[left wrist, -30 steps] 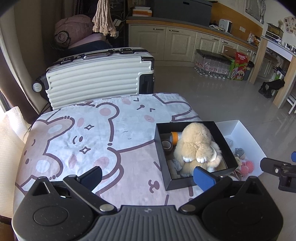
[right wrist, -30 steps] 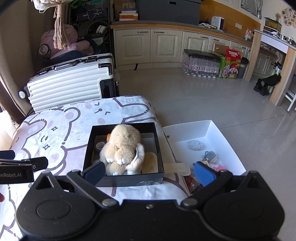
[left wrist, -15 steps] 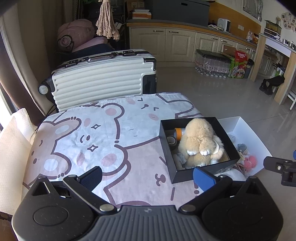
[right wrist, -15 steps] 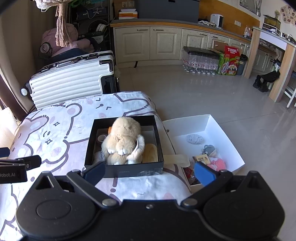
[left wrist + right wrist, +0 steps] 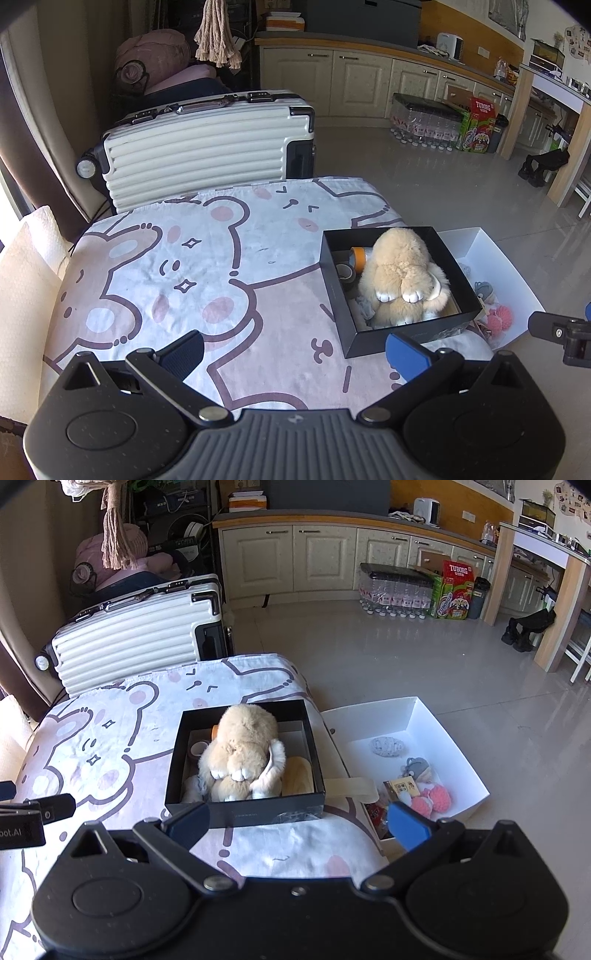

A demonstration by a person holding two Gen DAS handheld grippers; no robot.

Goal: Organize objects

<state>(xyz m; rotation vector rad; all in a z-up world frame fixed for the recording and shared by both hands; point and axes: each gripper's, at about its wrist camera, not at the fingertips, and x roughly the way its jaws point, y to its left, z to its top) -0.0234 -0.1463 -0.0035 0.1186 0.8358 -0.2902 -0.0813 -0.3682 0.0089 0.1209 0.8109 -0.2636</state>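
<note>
A black box point(image 5: 341, 302) point(image 5: 243, 814) sits near the right edge of a table covered in a bear-print cloth point(image 5: 192, 266) point(image 5: 96, 760). Inside it lies a tan plush rabbit point(image 5: 400, 277) point(image 5: 242, 751) beside rolls of tape point(image 5: 357, 254). To the right, lower down, a white box point(image 5: 454, 746) point(image 5: 517, 280) holds small plush trinkets, among them pink pompoms point(image 5: 432, 799) and a grey toy point(image 5: 388, 746). My left gripper point(image 5: 295, 349) hangs open above the near part of the cloth, holding nothing. My right gripper point(image 5: 299, 821) stands open in front of the black box, empty too.
A white ribbed suitcase point(image 5: 207, 147) point(image 5: 136, 631) lies behind the table. Bottled water packs point(image 5: 395, 590) and a green carton point(image 5: 454, 590) stand on the tiled floor by the cabinets. A paper towel roll point(image 5: 26, 280) sits at the table's left.
Both grippers have pulled back and risen from the black box, which now looks smaller and farther away. Their fingers stay open. The objects have not moved.
</note>
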